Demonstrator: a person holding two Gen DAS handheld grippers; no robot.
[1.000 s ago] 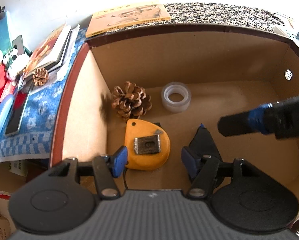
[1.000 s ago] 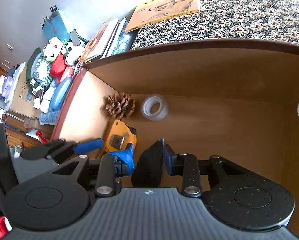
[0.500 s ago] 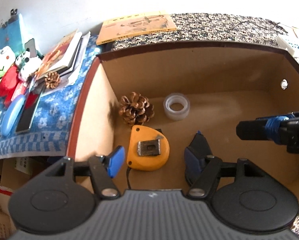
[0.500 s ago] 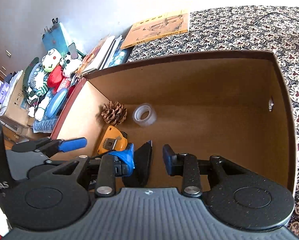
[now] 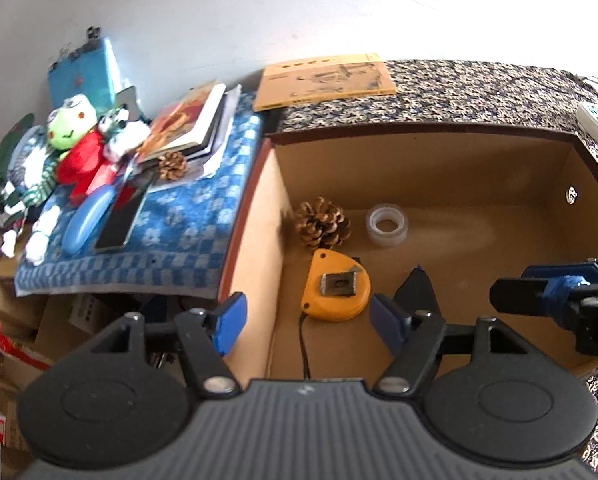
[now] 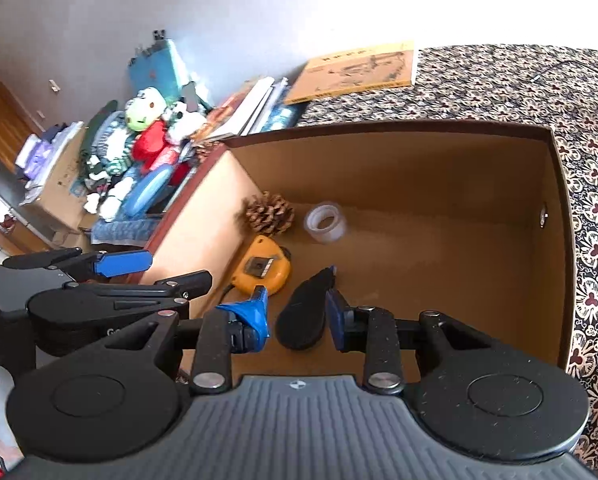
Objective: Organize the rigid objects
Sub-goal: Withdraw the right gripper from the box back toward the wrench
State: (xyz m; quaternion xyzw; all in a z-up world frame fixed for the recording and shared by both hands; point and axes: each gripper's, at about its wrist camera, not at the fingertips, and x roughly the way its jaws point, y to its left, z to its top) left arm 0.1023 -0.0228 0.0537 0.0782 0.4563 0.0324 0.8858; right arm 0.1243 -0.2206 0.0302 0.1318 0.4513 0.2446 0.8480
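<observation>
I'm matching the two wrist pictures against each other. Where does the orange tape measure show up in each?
Left wrist: orange tape measure lies on the box floor, lower centre, just ahead of the pads.
Right wrist: it sits left of centre, near the box's left wall.
Shared landmark: the pine cone just behind it.

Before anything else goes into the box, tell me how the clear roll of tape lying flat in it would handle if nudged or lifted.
The clear plastic tape roll lies flat on the brown cardboard box floor, so a nudge probably slides it rather than rolling it. It looks small and hollow, likely light. Its smooth glossy rim may slip.
</observation>
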